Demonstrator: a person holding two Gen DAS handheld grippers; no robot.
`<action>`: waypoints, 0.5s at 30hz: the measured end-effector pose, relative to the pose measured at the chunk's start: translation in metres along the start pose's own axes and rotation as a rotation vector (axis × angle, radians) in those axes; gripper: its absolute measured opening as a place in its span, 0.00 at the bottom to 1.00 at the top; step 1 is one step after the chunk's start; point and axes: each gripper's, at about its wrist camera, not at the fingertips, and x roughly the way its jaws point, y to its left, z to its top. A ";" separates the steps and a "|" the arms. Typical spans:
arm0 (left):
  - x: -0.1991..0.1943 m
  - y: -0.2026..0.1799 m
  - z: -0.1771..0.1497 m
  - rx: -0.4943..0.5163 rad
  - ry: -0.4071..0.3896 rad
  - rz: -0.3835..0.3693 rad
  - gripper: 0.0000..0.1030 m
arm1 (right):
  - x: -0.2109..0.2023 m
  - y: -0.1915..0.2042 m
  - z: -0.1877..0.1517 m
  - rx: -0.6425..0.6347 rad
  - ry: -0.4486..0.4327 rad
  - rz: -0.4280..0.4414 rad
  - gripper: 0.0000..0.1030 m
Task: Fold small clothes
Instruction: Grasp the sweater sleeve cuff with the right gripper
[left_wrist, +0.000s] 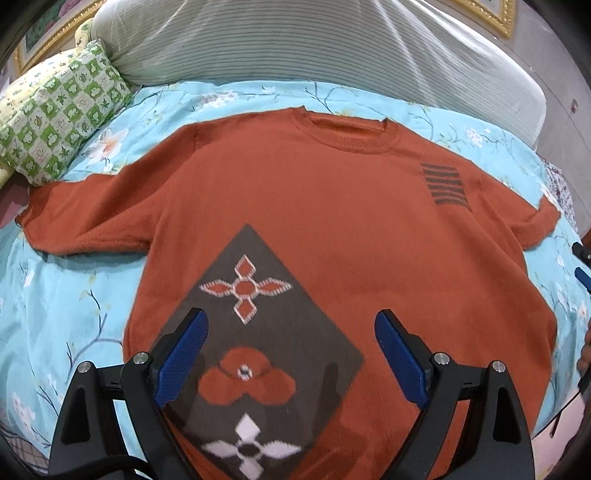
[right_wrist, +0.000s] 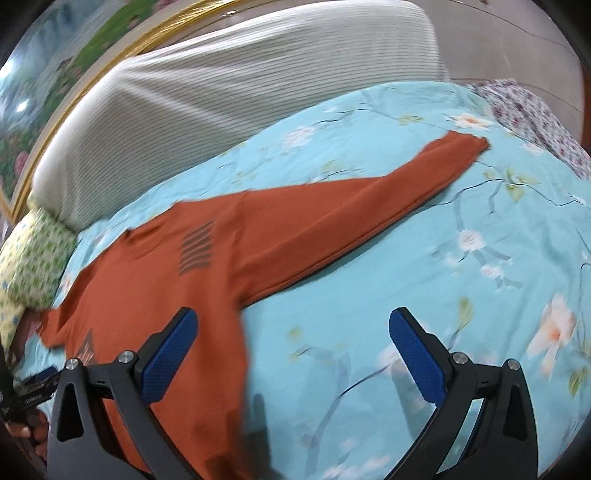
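1. Blue floral bedspread (right_wrist: 480, 229) covers the bed, with a striped bolster (left_wrist: 295, 48) at its head.
2. Below that bolster the orange sweater (left_wrist: 314, 206) lies flat, face up, both sleeves spread; no fold looks made yet.
3. Left gripper (left_wrist: 291, 354) hovers spread over the sweater's hem.
4. Right gripper (right_wrist: 295, 354) is spread at the sweater's side edge, holding nothing.
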 end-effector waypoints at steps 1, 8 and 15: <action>0.002 0.002 0.003 -0.004 -0.001 0.001 0.90 | 0.004 -0.009 0.007 0.018 -0.007 -0.006 1.00; 0.021 0.011 0.024 -0.026 0.013 0.027 0.90 | 0.037 -0.116 0.083 0.286 -0.076 -0.048 0.95; 0.044 0.008 0.032 -0.015 0.061 0.047 0.90 | 0.086 -0.190 0.146 0.466 -0.083 -0.110 0.68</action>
